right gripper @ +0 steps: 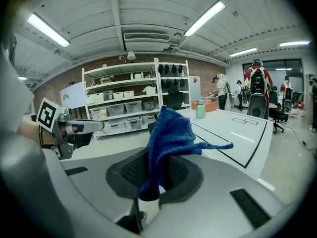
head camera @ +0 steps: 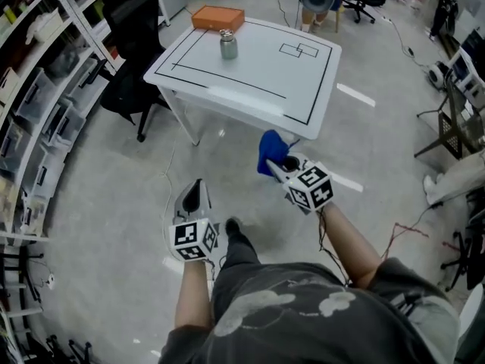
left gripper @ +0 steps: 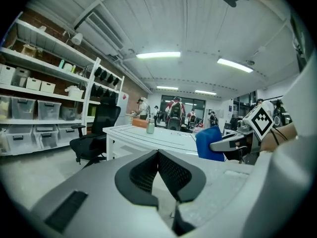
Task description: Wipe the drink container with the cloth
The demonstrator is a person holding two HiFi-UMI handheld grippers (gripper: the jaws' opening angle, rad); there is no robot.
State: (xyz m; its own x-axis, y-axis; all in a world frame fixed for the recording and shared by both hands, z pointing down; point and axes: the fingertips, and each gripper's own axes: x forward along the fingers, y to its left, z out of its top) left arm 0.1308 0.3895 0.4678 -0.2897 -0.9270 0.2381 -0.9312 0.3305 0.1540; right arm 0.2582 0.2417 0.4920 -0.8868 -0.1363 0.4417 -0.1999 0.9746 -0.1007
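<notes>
A small grey-green metal drink container (head camera: pixel 228 45) with a silver cap stands on the white table (head camera: pixel 258 89), toward its far left; it shows small in the left gripper view (left gripper: pixel 150 126) and the right gripper view (right gripper: pixel 200 109). My right gripper (head camera: pixel 274 165) is shut on a blue cloth (head camera: pixel 270 150), which sticks up from its jaws (right gripper: pixel 166 138) and shows as a blue patch (left gripper: pixel 213 142) beside the left one. My left gripper (head camera: pixel 195 192) is shut and empty (left gripper: pixel 158 155). Both hang over the floor, short of the table's near edge.
An orange box (head camera: pixel 217 17) lies at the table's far left corner. A black office chair (head camera: pixel 130 48) stands left of the table, beside shelves (head camera: pixel 38 89) with bins. Cables cross the floor. Other people and chairs are beyond the table.
</notes>
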